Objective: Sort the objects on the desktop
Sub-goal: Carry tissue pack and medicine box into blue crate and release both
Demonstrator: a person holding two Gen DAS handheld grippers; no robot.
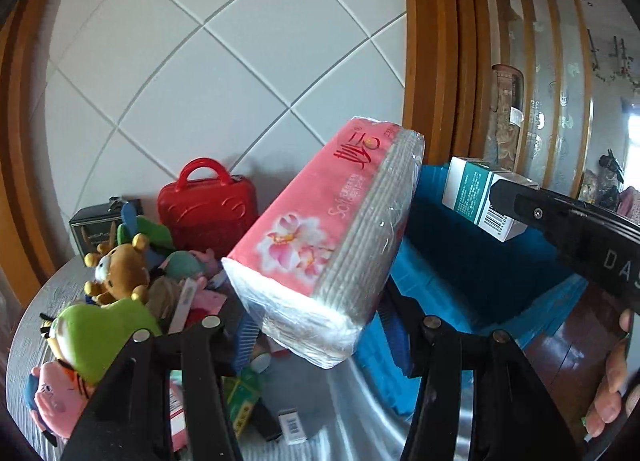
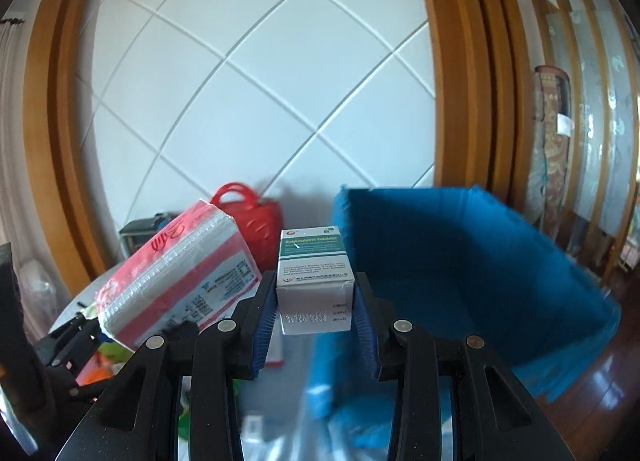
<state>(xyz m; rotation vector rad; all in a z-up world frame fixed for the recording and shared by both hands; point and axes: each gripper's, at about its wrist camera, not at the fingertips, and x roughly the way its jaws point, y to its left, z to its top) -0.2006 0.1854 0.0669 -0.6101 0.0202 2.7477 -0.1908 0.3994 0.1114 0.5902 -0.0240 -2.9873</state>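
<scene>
A: At six o'clock in the left wrist view, what's hidden?
B: The near end of the tissue pack (image 1: 324, 237) drops behind the left gripper (image 1: 316, 325), so the pads themselves don't show. The pack hangs in the air between its fingers, clamped there.
A: And the pile at eight o'clock?
B: Plush toys (image 1: 116, 269), heaped and overlapping; I can't count them. The table (image 1: 32, 325) under them is cut off by the frame edge.
A: Countable things?
B: One tissue pack, one pill box (image 2: 314, 281), one blue bin (image 2: 460, 261), one red case (image 1: 206, 209).
A: Which way does the pack point?
B: Long axis tilted, far end up toward one o'clock, leaning over the bin's left wall.
A: The pill box?
B: Held upright between the blue pads (image 2: 266, 325) of the right gripper (image 2: 314, 325), squeezed on both sides, long axis running away from the camera. It sits just left of the bin's wall, above the table. The bin in that view is blurred at its near edge.
</scene>
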